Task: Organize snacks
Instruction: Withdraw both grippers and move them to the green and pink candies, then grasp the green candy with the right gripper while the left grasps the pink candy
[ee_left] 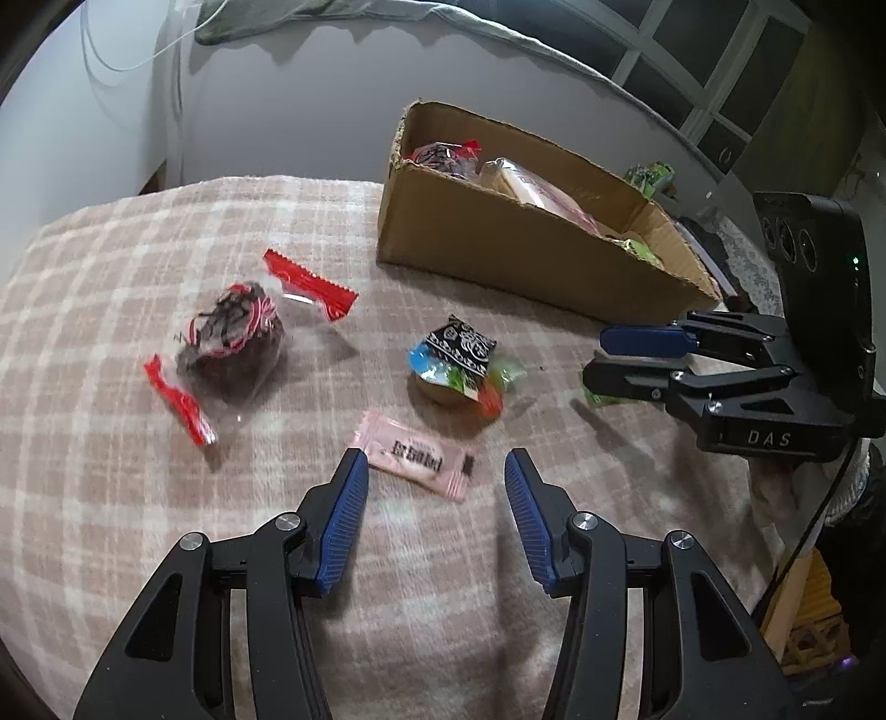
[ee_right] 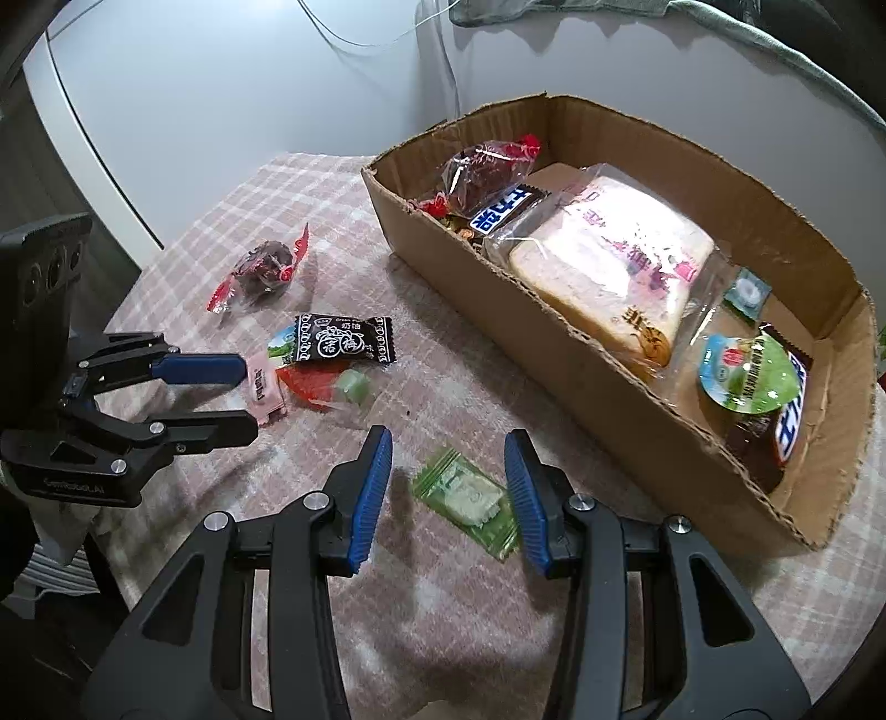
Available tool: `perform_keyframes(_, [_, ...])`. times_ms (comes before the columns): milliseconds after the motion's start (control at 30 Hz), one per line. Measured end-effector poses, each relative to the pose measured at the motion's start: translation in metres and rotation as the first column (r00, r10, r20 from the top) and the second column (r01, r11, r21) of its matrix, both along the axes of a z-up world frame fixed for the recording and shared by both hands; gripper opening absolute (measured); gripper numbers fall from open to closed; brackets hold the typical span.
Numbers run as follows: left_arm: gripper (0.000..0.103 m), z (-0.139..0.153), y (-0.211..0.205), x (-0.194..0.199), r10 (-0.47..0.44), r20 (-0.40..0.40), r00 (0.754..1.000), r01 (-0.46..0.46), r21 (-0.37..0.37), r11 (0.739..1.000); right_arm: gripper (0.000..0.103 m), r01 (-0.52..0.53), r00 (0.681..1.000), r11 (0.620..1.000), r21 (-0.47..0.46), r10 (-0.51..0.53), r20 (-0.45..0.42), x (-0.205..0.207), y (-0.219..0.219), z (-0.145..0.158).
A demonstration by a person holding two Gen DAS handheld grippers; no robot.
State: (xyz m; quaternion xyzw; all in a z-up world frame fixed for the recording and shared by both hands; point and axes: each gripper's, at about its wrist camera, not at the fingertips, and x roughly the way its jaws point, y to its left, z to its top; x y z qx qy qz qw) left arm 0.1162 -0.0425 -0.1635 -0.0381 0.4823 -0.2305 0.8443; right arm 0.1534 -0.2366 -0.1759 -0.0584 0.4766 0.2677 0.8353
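two handheld grippers hover over a pink-and-cream plaid blanket (ee_left: pixel 138 266) strewn with snacks. left gripper (ee_left: pixel 436 471) hangs with its blue pads parted and nothing between them, its tips just short of a pink sachet (ee_left: pixel 418 457) lying flat on the cloth. right gripper (ee_right: pixel 449 454) also stands parted, its pads flanking a green wrapped candy (ee_right: pixel 468 495) that lies on the blanket; the far pad is close against the wrapper's edge, though no squeeze shows. beyond the sachet sit a black-patterned candy (ee_left: pixel 462 346) resting on a small jelly cup (ee_left: pixel 443 387), and, further left, a dark cake in clear wrap with red ends (ee_left: pixel 232 343). a cardboard box (ee_right: pixel 609 382) stands at the blanket's far right, already holding a wrapped bread slice (ee_right: pixel 609 260), a green-lidded jelly cup (ee_right: pixel 745 371), chocolate bars (ee_right: pixel 506 207), a second dark cake (ee_right: pixel 482 166) and a small blue-green candy (ee_right: pixel 747 291). grey cloth (ee_right: pixel 720 39) drapes above the white wall behind.
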Motion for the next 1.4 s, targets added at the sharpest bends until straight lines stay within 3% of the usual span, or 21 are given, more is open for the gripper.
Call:
perform_keyframes(333, [0.050, 0.000, -0.020, 0.011, -0.050, 0.024, 0.998, 0.048, 0.077, 0.996, 0.044, -0.048, 0.995, 0.998, 0.041, 0.051, -0.081, -0.003, -0.005, -0.007])
perform_keyframes(633, [0.050, 0.001, -0.022, 0.009, -0.047, 0.039, 0.998, 0.043, 0.094, 0.995, 0.044, -0.055, 0.998, 0.998, 0.024, 0.055, -0.033, -0.011, -0.018, 0.001])
perform_keyframes(733, [0.050, 0.001, -0.023, 0.005, -0.045, 0.050, 0.998, 0.039, 0.114, 0.993, 0.044, -0.073, 0.997, 0.997, -0.001, 0.073, -0.029, -0.013, -0.012, 0.001])
perform_keyframes(833, [0.050, 0.000, -0.027, 0.003, -0.050, 0.066, 0.997, 0.040, 0.141, 0.989, 0.044, -0.090, 0.996, 0.992, -0.088, 0.090, -0.003, -0.019, 0.003, -0.004])
perform_keyframes(967, [0.042, -0.001, -0.029, 0.002, -0.054, 0.088, 0.995, 0.039, 0.169, 0.985, 0.044, -0.094, 0.994, 0.976, -0.195, 0.102, 0.035, -0.027, 0.017, -0.012])
perform_keyframes(1067, [0.030, -0.001, -0.024, 0.004, -0.060, 0.091, 0.994, 0.043, 0.181, 0.983, 0.043, -0.075, 0.996, 0.975, -0.211, 0.084, 0.035, -0.027, 0.018, -0.011])
perform_keyframes(1133, [0.023, 0.000, -0.020, 0.005, -0.059, 0.092, 0.994, 0.042, 0.184, 0.982, 0.037, -0.060, 0.997, 0.973, -0.223, 0.070, 0.037, -0.027, 0.018, -0.010])
perform_keyframes(1267, [0.019, 0.000, -0.017, 0.004, -0.069, 0.096, 0.993, 0.050, 0.193, 0.980, 0.024, -0.041, 0.998, 0.971, -0.237, 0.051, 0.038, -0.027, 0.017, -0.011])
perform_keyframes(1400, [0.018, 0.000, -0.017, 0.002, -0.072, 0.103, 0.992, 0.050, 0.200, 0.979, 0.024, -0.028, 0.998, 0.968, -0.251, 0.041, 0.049, -0.031, 0.016, -0.012])
